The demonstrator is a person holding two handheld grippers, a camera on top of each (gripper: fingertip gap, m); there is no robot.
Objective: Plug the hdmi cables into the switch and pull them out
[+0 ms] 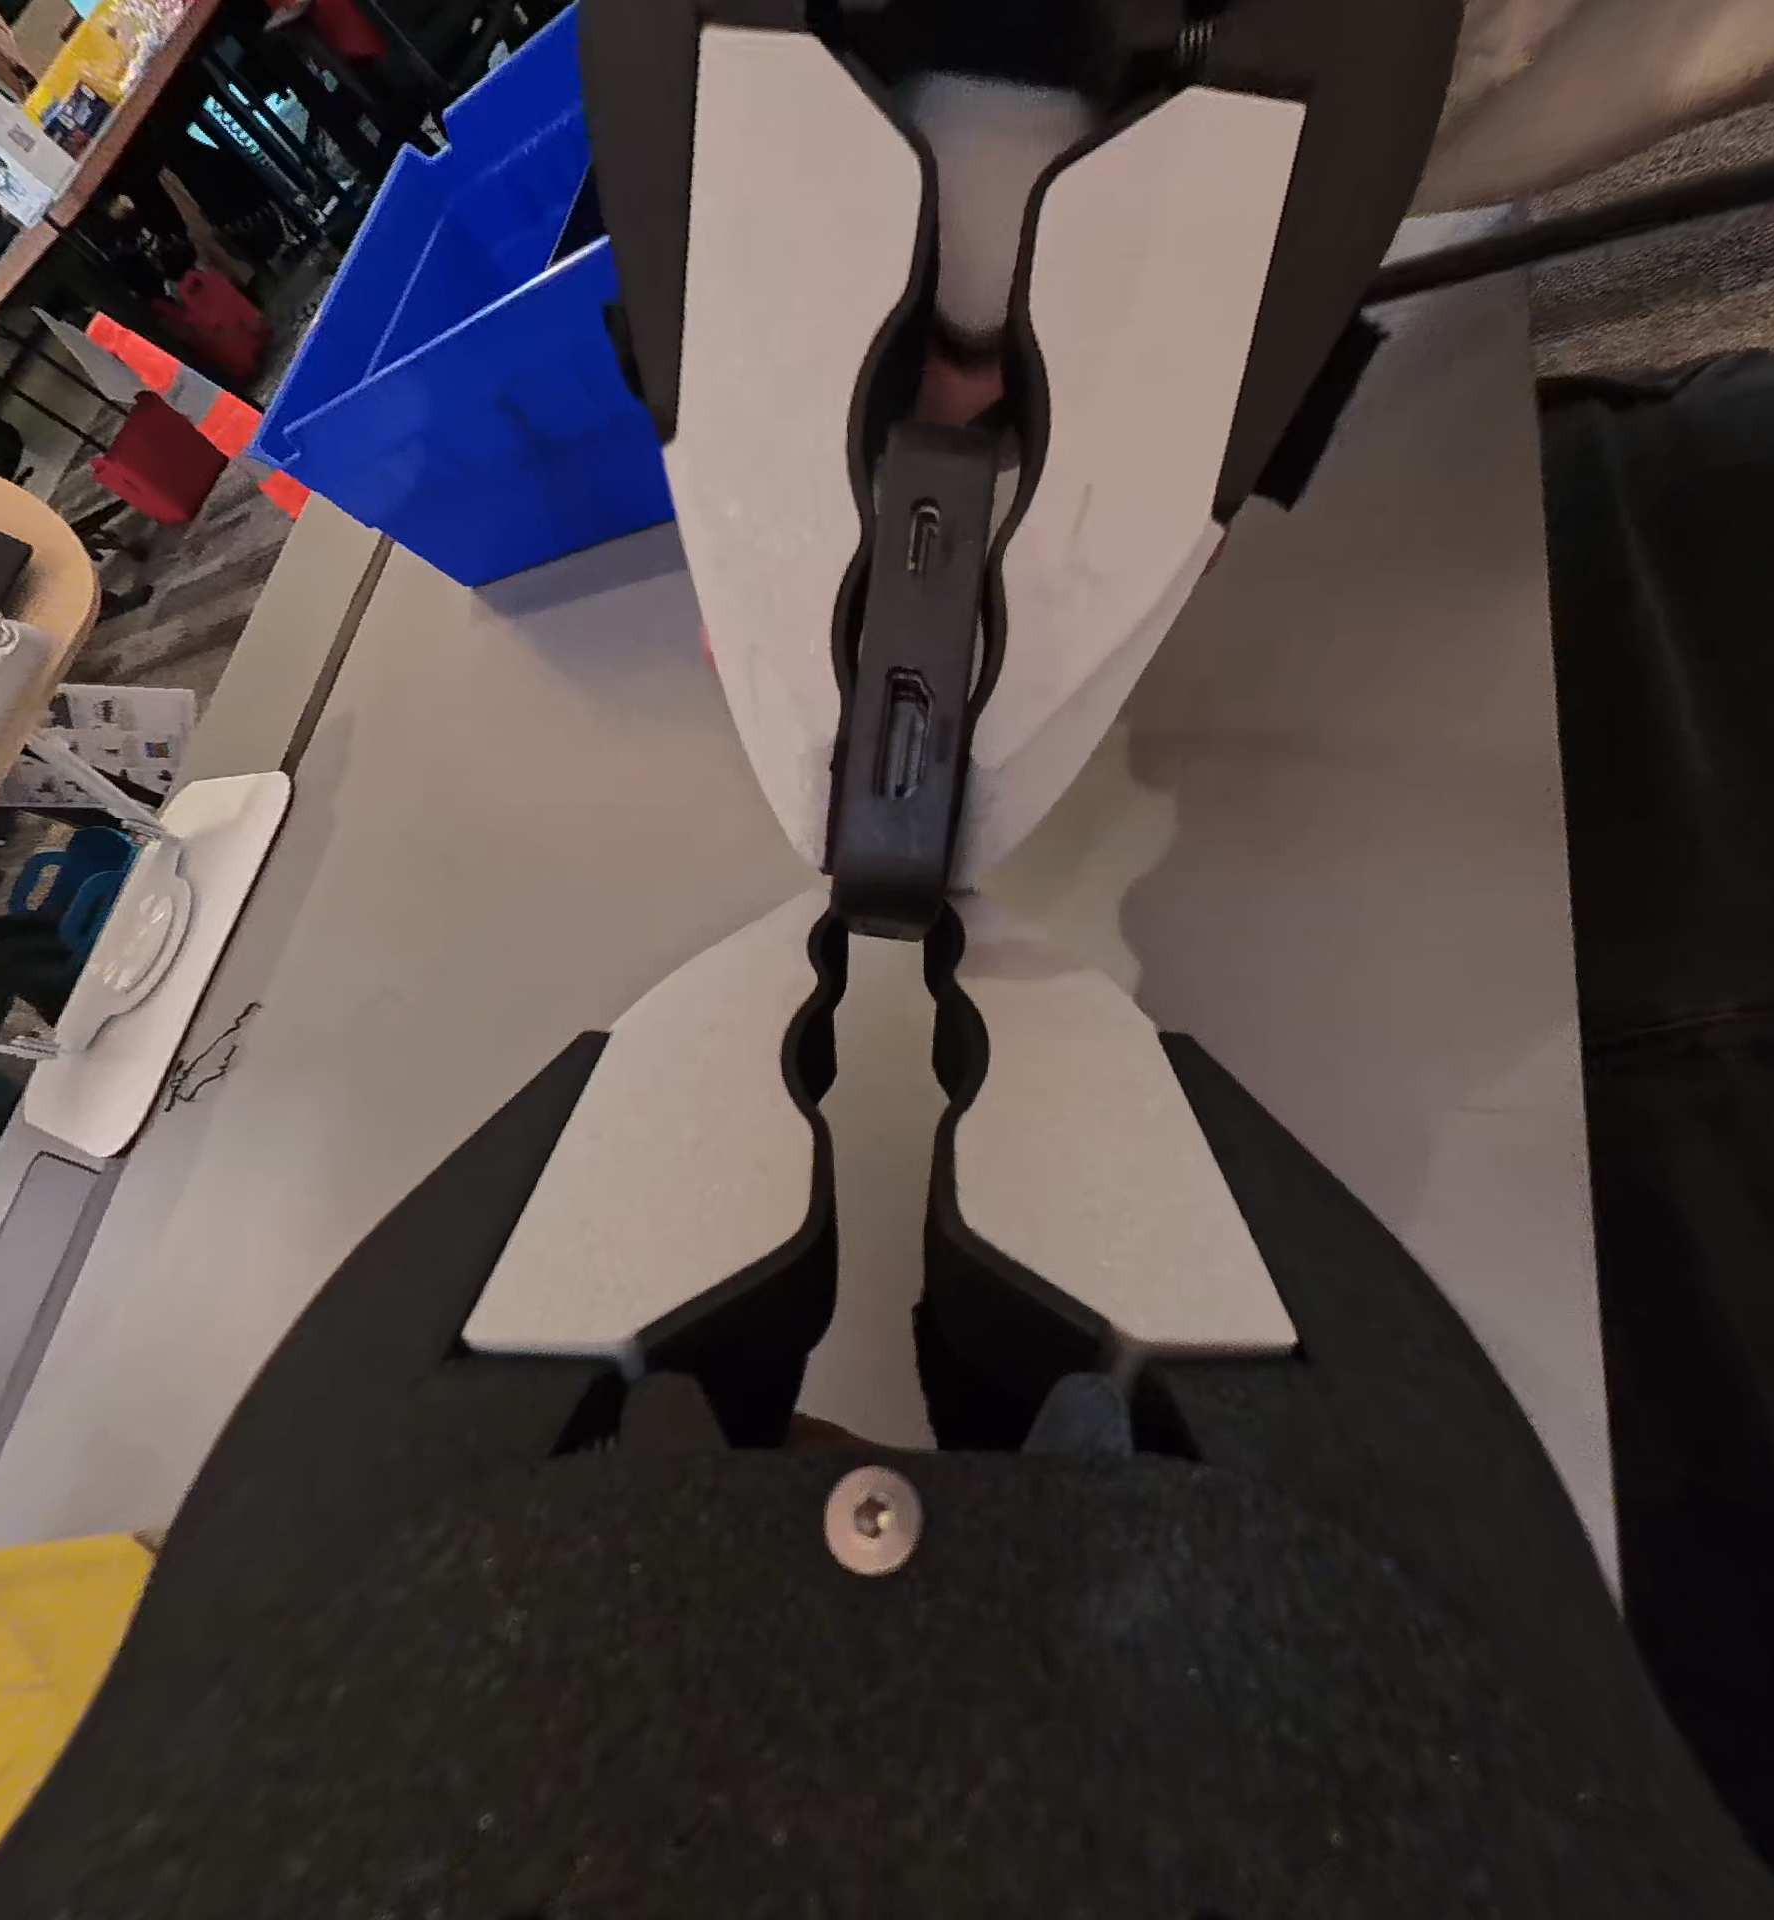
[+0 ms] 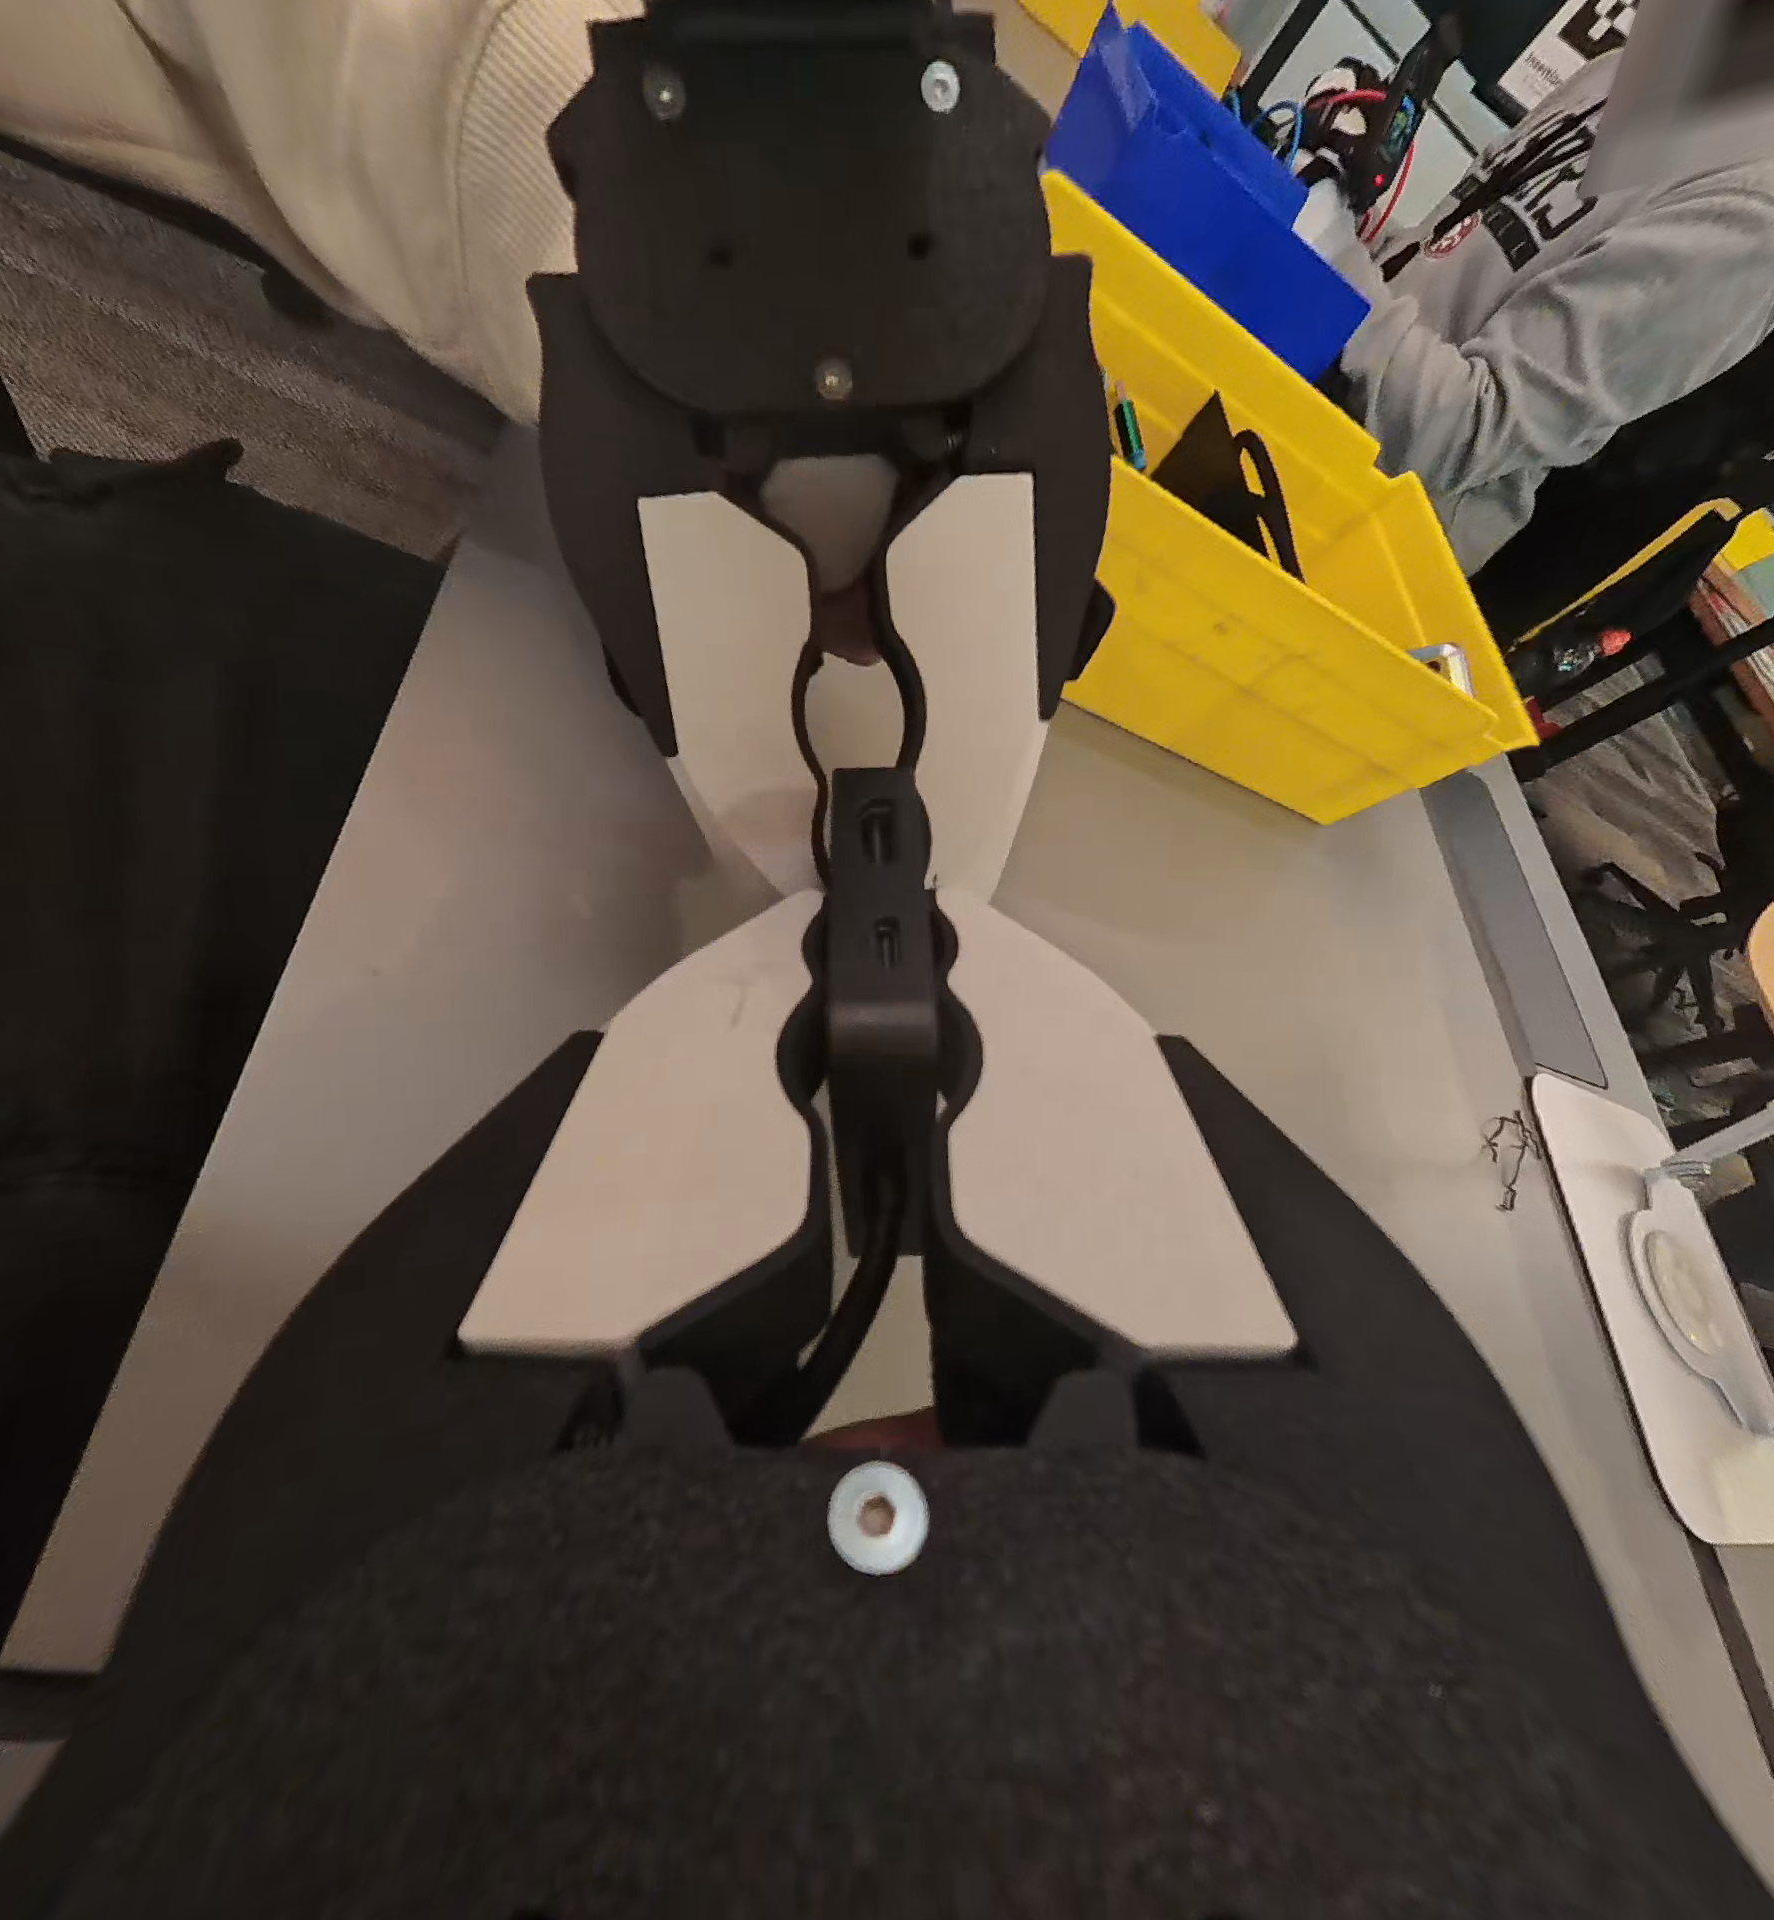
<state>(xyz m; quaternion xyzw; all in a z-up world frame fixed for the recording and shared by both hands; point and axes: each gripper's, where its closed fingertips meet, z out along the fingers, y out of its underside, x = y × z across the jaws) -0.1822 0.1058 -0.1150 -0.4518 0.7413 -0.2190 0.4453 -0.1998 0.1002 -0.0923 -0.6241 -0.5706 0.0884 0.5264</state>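
With my right gripper (image 2: 883,1049) clamped on the switch (image 2: 878,935) and the left gripper (image 1: 888,966) slightly apart, its ports look empty: plugging remains

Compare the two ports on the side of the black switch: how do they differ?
Size: the small port is a short, thin slot, while the large port is clearly longer and wider.
Place: in the left wrist view, the small port sits toward the far end of the switch, and the large port sits toward its near end.
Both are empty and lie on the same face.
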